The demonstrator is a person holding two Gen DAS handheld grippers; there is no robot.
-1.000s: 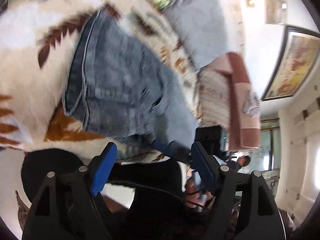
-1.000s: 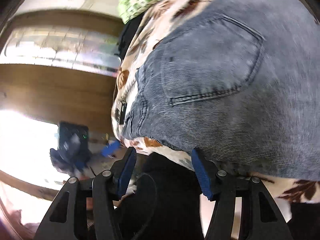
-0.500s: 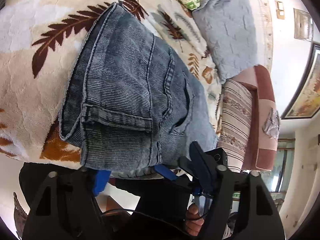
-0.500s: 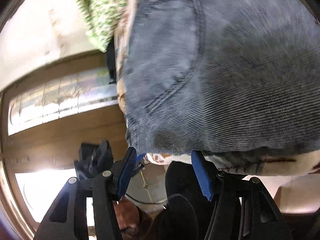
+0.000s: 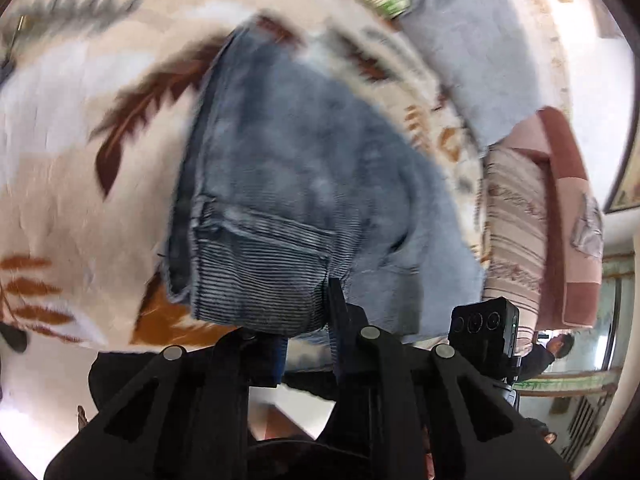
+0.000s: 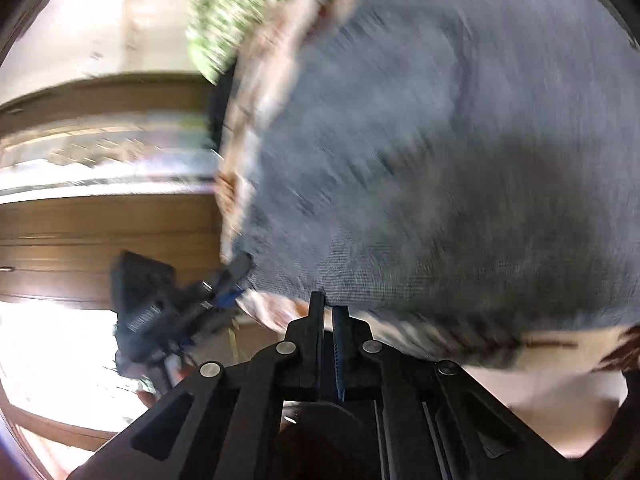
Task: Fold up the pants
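Left tongs [image 5: 308,320], at the bottom centre of their frame, are clamped on the near hem of the pants [image 5: 304,184]. Right tongs [image 6: 328,312], bottom centre of their own blurred frame, are pressed together on the near edge of the same grey-blue corduroy. Pants fill the middle of both frames, lying on a cream blanket [image 5: 72,184] with brown leaf print. Likely risk: each grip looks shallow, so a quick pull could slip the cloth free, or drag the blanket along and spoil the fold.
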